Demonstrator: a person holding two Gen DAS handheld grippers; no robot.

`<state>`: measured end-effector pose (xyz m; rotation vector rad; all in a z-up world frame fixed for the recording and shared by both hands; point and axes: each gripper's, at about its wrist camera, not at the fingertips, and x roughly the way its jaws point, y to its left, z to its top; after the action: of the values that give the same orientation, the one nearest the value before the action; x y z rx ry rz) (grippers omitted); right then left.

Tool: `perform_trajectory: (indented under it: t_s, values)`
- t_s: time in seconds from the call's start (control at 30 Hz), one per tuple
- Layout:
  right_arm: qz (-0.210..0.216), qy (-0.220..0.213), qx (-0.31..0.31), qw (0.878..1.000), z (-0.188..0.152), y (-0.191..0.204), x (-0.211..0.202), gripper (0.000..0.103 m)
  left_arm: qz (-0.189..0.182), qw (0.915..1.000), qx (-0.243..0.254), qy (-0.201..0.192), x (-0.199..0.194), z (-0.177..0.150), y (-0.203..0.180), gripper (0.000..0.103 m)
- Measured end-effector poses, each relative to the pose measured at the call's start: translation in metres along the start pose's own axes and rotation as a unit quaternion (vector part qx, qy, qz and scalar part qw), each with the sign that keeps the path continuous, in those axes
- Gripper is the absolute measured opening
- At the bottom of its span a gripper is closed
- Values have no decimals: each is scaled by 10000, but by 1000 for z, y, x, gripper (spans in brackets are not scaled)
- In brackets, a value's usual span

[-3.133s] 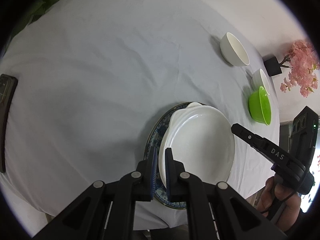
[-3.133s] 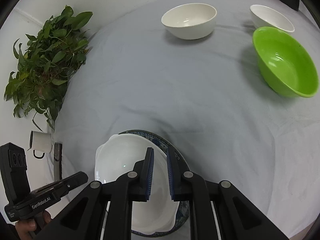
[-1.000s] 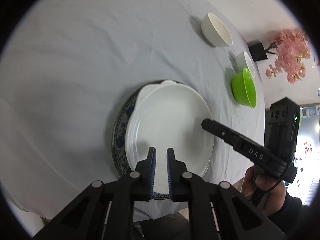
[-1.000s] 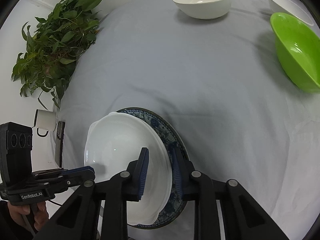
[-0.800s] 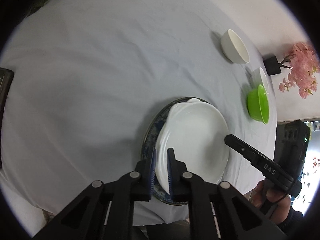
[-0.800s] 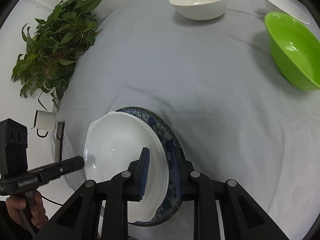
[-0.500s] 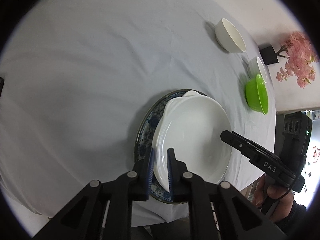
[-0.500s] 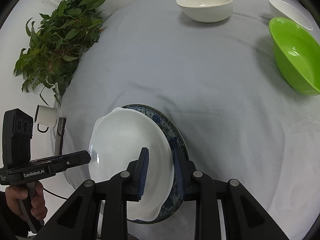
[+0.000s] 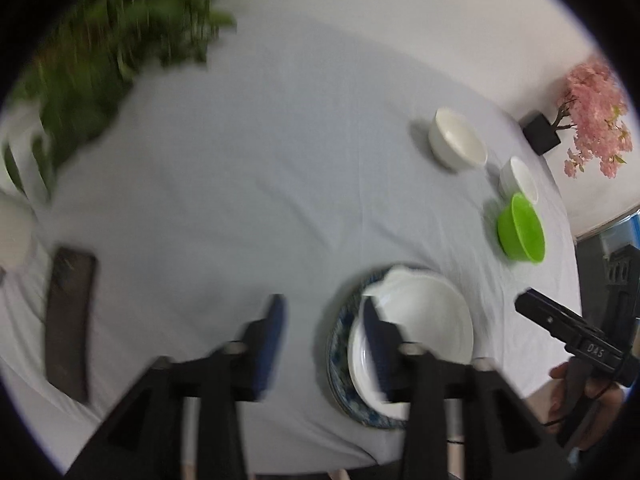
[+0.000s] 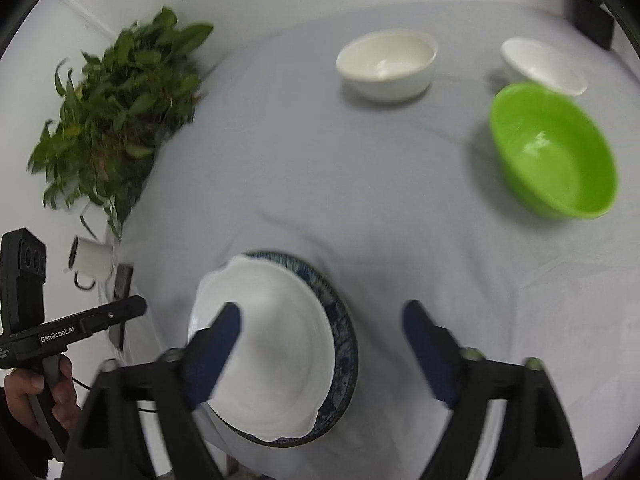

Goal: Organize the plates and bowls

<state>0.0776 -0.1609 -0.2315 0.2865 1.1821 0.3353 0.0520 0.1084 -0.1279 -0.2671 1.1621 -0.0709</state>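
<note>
A white plate (image 10: 272, 340) lies stacked on a blue-patterned plate (image 10: 344, 340) near the table's front edge; the stack also shows in the left wrist view, white plate (image 9: 424, 320) on blue plate (image 9: 338, 336). My left gripper (image 9: 322, 320) is open and empty above the stack's left rim. My right gripper (image 10: 320, 324) is wide open and empty above the stack. A green bowl (image 10: 554, 152), a large white bowl (image 10: 386, 64) and a small white bowl (image 10: 542, 64) stand at the far right.
A leafy green plant (image 10: 116, 116) sits at the table's left edge, with a white mug (image 10: 90, 260) and a dark phone (image 9: 68, 324) near it. A pink flower plant (image 9: 596, 116) in a black pot stands beyond the bowls.
Both grippers have opened and let go of the white plate, which now rests on the blue plate. Both have pulled back and up; the left one swung to the left.
</note>
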Motion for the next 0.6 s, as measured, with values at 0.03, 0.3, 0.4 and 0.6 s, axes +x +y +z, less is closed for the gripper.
perform_trajectory:
  t_s: [0.03, 0.3, 0.4, 0.6]
  values:
    - [-50, -59, 20, 10000, 3, 0, -8, 92, 60, 9997, 49, -247, -11, 5, -2, 77]
    - [-598, -97, 423, 9973, -2, -24, -57, 90, -296, 9972, 485, -487, -28, 26, -34, 79]
    - [-823, -259, 655, 9941, -11, -42, -80, 90, -330, 9962, 637, -498, -25, 26, -52, 79]
    - [-617, -145, 386, 9972, -11, -55, -89, 90, -327, 9989, 323, 32, -6, 14, -61, 78]
